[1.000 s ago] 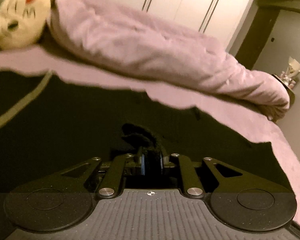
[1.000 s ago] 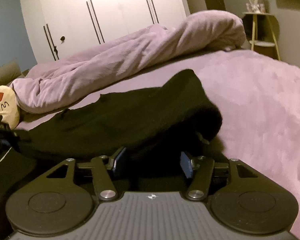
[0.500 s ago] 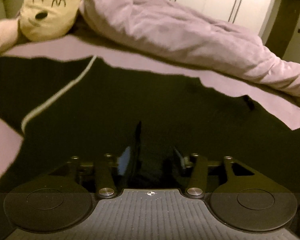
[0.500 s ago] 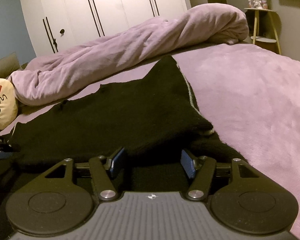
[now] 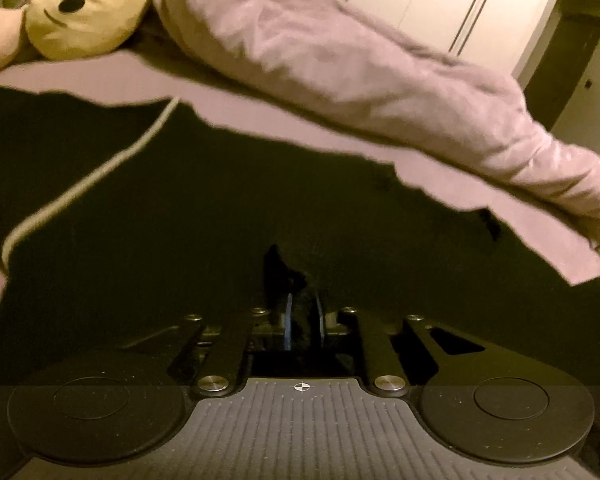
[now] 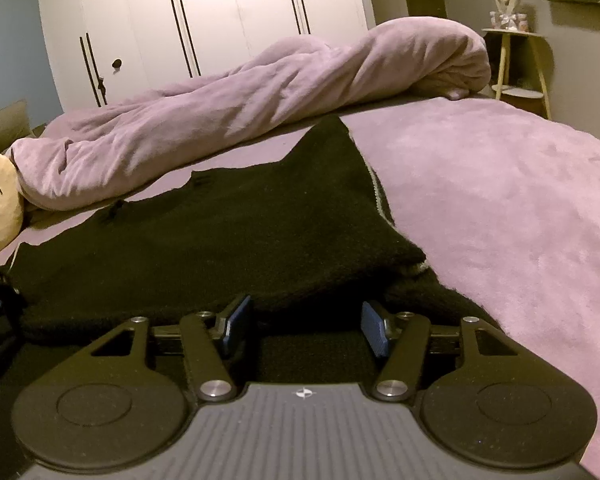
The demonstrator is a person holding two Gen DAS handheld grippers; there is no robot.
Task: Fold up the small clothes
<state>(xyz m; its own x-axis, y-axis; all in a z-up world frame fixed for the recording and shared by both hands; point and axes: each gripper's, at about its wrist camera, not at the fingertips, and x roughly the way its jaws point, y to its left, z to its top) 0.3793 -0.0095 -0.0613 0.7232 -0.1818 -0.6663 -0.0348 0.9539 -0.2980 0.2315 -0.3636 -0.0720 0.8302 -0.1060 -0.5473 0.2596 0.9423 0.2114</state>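
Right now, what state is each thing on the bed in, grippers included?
Black garment: spread on the bed, one side folded over itself.
Left gripper: shut on a pinch of the black garment.
Right gripper: open, garment edge between the jaws, not pinched.
Purple duvet: bunched in a long roll behind the garment.
Plush toy: lying beside the duvet.
Wardrobe doors: closed.

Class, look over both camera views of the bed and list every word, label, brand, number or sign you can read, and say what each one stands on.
None: no words, brand names or numbers can be read in either view.
Plush toy: only a drawn face and a red heart, no letters.
Gripper bodies: only a small round cross mark, no text.
Black garment: no label showing.
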